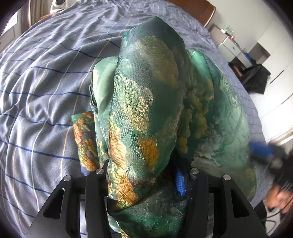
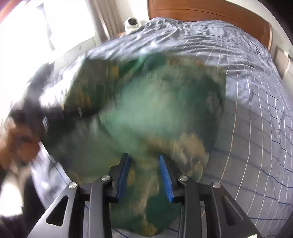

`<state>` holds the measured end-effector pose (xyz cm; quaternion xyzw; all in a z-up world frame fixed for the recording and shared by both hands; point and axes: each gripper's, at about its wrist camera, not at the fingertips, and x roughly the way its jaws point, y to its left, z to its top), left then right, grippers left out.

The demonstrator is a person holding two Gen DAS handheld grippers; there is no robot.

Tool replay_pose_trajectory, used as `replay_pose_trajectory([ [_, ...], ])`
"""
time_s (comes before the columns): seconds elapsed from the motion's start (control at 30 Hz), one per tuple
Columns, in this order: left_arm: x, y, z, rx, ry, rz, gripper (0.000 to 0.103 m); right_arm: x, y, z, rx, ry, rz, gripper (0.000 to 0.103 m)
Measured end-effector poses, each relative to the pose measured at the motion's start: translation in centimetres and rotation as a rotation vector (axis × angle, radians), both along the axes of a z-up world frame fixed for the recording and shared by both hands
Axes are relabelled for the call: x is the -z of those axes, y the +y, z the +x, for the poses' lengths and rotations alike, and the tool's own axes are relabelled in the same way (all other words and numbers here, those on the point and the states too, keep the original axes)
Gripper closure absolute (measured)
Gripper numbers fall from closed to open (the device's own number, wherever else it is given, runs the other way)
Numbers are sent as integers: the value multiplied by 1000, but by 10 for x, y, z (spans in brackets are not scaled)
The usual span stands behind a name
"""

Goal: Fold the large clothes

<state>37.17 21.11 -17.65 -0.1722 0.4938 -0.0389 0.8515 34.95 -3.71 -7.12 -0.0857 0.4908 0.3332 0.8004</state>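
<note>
A large green garment [image 1: 146,91] with orange and yellow prints lies heaped on the bed, one fold rising in a tall ridge. It runs down between the fingers of my left gripper [image 1: 142,166]. The jaws stand open: the right blue pad [image 1: 180,183] is bare with a dark gap beside it, and cloth drapes over and hides the left one. In the blurred right wrist view the same garment [image 2: 146,109] spreads ahead. My right gripper [image 2: 143,156] is shut on a bunch of it, with fabric filling the space between its two blue pads [image 2: 124,175].
The bed has a grey-blue checked cover [image 1: 45,91] [image 2: 256,109] and a wooden headboard [image 2: 201,11]. A white round device [image 2: 131,22] stands beside the bed. A person's hand [image 2: 18,142] is blurred at left. White cabinets [image 1: 238,47] and a black object [image 1: 256,76] stand beyond the bed edge.
</note>
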Motion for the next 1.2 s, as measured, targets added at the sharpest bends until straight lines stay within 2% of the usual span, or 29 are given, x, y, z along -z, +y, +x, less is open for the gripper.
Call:
replay_pose_trajectory([
  [0.1,1,4,-3,-1,-8,-1,52,-29,11,37,104,-38,65,68],
  [0.17,1,5,-4,-2,-8,-8,51,-34,19,64,188,-57,99,68],
  [0.27,2,11,-8,-5,-11,-30,51,-12,33,102,294,-11,191,68],
  [0.37,6,16,-8,-5,-12,-54,51,35,42,122,349,37,240,68],
  [0.43,10,17,-7,-1,-13,-60,50,57,48,125,347,7,223,68],
  [0.5,12,16,-4,-1,-18,-58,50,73,44,133,369,-6,247,69],
  [0.73,12,11,-4,-22,-16,-23,49,85,58,134,367,-68,162,70],
  [0.83,8,8,-4,-16,-8,-20,49,75,46,133,353,-4,199,68],
  [0.87,6,5,-5,-11,-8,-13,49,63,38,135,336,48,225,68],
  [0.93,3,3,-4,-9,-6,-1,49,37,23,126,293,100,240,68],
  [1.03,2,3,-2,-9,-1,-4,49,2,-2,87,179,77,222,68],
  [1.13,3,5,-1,-8,-1,-14,49,-17,-30,20,57,43,214,68],
  [1.2,4,7,-1,-10,0,-19,49,-16,-43,-33,-16,14,197,68],
])
